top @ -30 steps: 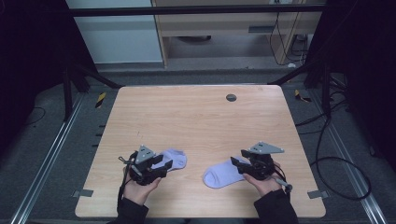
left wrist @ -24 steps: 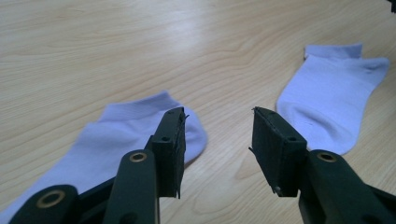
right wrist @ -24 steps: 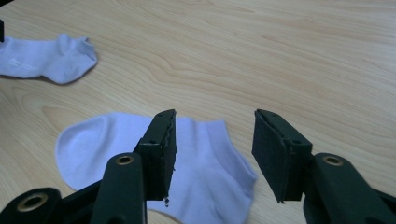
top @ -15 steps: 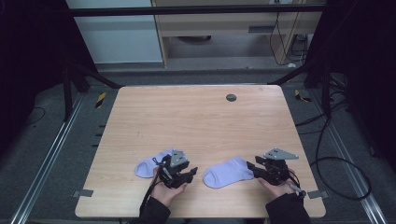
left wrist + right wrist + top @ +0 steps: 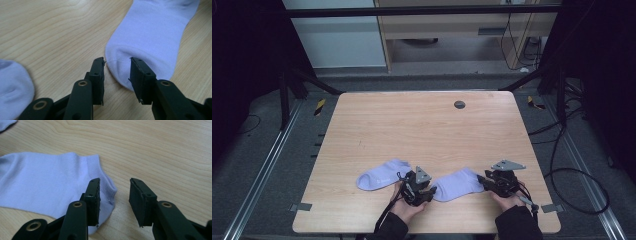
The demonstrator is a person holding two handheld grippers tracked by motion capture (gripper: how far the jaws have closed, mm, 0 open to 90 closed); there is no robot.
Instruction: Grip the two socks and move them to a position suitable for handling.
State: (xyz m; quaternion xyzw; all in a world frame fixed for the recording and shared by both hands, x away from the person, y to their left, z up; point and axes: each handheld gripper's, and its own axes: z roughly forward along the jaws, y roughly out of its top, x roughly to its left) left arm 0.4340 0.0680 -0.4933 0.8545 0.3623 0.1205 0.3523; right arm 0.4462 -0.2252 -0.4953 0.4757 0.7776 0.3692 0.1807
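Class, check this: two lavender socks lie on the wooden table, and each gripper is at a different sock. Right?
Not quite. Both grippers are at the same sock: the left gripper at its toe, the right gripper at its cuff, as the high view shows. The other sock lies apart on the table.

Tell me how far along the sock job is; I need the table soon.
Done: both socks lie flat, apart, on the table. In hand: left tongs closing around the right sock's toe, right tongs at its cuff, neither gripping yet. Left: lifting it and pairing it with the left sock.
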